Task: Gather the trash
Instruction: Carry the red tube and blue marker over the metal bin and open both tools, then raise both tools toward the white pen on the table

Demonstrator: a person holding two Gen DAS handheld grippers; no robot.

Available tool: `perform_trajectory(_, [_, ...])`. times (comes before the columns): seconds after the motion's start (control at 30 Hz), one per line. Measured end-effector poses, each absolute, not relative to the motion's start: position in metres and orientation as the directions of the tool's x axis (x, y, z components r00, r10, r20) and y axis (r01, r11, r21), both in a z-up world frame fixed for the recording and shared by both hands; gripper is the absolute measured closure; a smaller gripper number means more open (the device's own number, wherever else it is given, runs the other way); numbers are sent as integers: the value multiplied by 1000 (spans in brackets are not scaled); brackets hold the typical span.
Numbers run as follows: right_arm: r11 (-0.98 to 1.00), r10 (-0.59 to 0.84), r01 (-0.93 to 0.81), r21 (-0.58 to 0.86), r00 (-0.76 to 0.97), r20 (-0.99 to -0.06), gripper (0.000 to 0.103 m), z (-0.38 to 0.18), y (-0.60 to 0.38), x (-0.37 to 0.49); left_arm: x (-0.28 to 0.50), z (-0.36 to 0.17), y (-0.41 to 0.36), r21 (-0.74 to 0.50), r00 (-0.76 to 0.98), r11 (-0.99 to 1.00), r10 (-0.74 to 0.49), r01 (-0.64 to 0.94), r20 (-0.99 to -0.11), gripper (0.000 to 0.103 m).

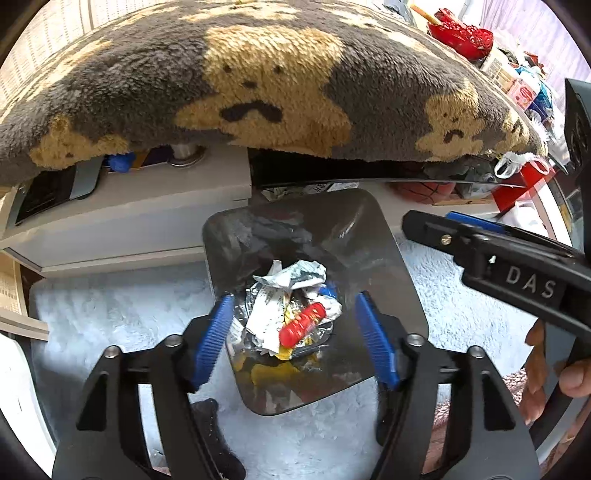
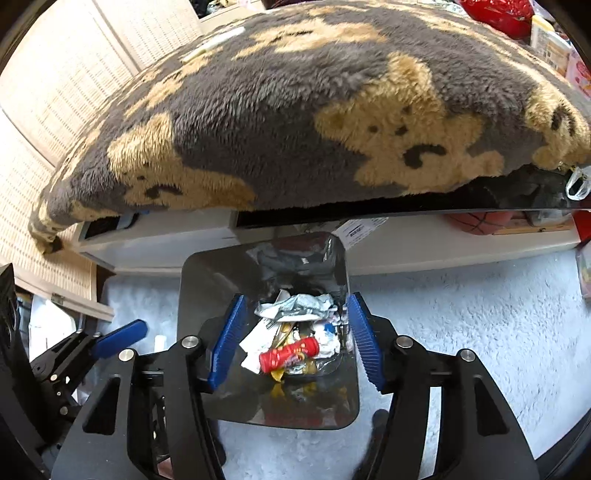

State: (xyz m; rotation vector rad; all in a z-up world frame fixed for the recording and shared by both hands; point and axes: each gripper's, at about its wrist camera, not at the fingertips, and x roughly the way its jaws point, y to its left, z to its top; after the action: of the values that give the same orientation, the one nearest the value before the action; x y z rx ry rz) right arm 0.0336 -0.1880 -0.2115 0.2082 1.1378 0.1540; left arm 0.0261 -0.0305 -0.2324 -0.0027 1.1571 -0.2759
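A dark trash bin (image 1: 391, 280) (image 2: 207, 291) stands on the white fluffy rug. Inside lie crumpled white wrappers (image 1: 291, 277) (image 2: 295, 306), a small red can (image 1: 302, 324) (image 2: 290, 356) and yellow scraps. My left gripper (image 1: 295, 332) is open and empty, right above the bin's opening. My right gripper (image 2: 295, 339) is open and empty too, also over the bin. The right gripper shows in the left wrist view (image 1: 498, 254) at the right, and the left gripper shows in the right wrist view (image 2: 118, 338) at the left.
A table draped with a grey blanket with tan bears (image 1: 258, 85) (image 2: 314, 110) overhangs behind the bin. A white low shelf (image 1: 129, 221) runs under it. A basketball (image 2: 476, 221) and red items (image 1: 461, 35) sit at the right. The white rug (image 2: 461, 314) surrounds the bin.
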Motion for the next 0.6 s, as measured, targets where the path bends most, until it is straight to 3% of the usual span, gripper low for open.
perform_trajectory(0.13, [978, 183, 5, 207, 449, -875, 6, -203, -192, 31, 23, -225, -25, -126, 396, 971, -199, 204, -896, 20])
perform_trajectory(0.3, [982, 172, -8, 191, 474, -864, 4, -196, -192, 29, 20, -218, -18, -133, 412, 972, -203, 194, -888, 9])
perform_trajectory(0.6, [973, 204, -15, 229, 517, -831, 4, -171, -201, 26, 20, -196, -12, -140, 444, 973, -209, 182, -871, 8])
